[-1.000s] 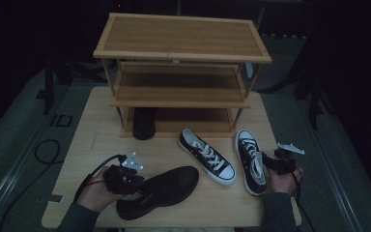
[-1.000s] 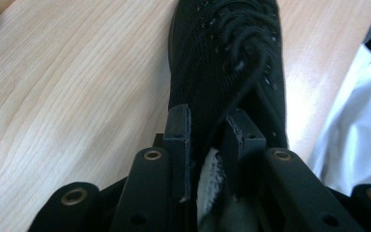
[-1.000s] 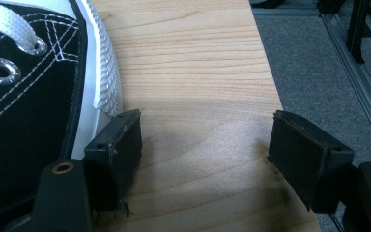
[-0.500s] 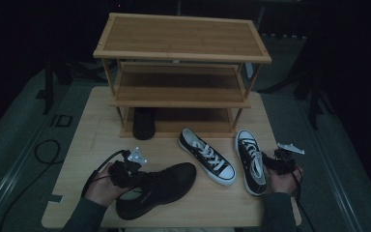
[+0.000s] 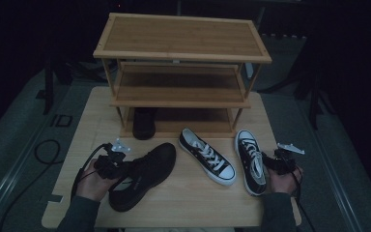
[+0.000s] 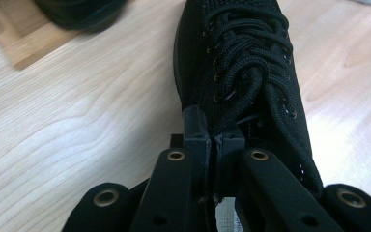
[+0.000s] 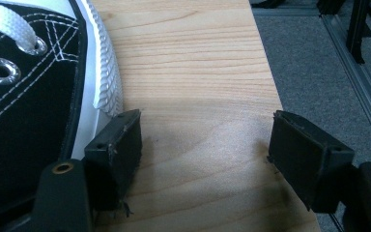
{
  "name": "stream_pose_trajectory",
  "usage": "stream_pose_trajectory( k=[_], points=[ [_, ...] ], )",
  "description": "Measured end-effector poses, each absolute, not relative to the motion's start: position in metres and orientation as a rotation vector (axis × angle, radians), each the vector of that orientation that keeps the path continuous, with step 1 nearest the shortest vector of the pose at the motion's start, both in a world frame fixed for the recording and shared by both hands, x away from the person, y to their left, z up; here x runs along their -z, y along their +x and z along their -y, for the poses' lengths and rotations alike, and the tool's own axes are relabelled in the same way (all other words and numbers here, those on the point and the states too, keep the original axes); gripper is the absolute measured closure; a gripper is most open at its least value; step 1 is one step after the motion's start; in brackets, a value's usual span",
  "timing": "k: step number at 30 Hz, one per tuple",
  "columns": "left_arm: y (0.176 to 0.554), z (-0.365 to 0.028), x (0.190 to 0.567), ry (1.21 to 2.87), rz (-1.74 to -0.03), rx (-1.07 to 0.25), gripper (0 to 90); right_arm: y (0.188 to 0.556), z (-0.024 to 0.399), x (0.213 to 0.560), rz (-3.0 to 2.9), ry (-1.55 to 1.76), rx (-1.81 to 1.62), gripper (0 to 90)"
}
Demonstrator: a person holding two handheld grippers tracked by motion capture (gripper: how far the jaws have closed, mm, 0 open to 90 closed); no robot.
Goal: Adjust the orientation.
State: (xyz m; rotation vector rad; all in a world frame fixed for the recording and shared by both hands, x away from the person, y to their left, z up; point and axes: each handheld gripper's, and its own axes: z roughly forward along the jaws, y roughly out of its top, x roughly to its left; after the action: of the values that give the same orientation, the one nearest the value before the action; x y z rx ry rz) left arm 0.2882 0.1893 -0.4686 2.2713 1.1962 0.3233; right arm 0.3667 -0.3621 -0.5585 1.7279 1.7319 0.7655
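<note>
A black lace-up shoe (image 5: 145, 174) lies at the front left of the table, its toe angled toward the rack. My left gripper (image 5: 121, 166) sits at its heel end; its jaws have just been closing. In the left gripper view the gripper (image 6: 216, 140) is shut on the shoe (image 6: 241, 63), pinching a thin edge by the laces. At the front right, my right gripper (image 5: 272, 162) stands open beside a black-and-white sneaker (image 5: 251, 162). In the right gripper view its left fingertip (image 7: 118, 145) is next to that sneaker's (image 7: 29, 96) white sole, with bare wood between the jaws.
A three-tier wooden shoe rack (image 5: 181, 53) stands at the back of the table (image 5: 183, 208). A second black shoe (image 5: 144, 123) sits on its bottom shelf. Another black-and-white sneaker (image 5: 206, 155) lies diagonally in the middle. The table's right edge (image 7: 270, 87) runs close to my right gripper.
The left gripper's jaws shut on the black shoe, then the shoe swung so its toe points more toward the rack. The right hand stayed put.
</note>
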Motion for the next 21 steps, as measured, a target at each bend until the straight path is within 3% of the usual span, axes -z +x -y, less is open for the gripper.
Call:
stream_pose_trajectory(
  k=[6, 21],
  points=[
    [0.292, -0.192, 0.469, 2.244, -1.243, -0.332, 87.2, 0.367, 0.362, 0.558, -1.732, 1.728, -0.766, 27.3],
    [0.306, -0.174, 0.472, 2.452, -1.087, -0.373, 84.7, 0.367, 0.362, 0.558, -1.730, 1.729, -0.765, 27.3]
  ],
)
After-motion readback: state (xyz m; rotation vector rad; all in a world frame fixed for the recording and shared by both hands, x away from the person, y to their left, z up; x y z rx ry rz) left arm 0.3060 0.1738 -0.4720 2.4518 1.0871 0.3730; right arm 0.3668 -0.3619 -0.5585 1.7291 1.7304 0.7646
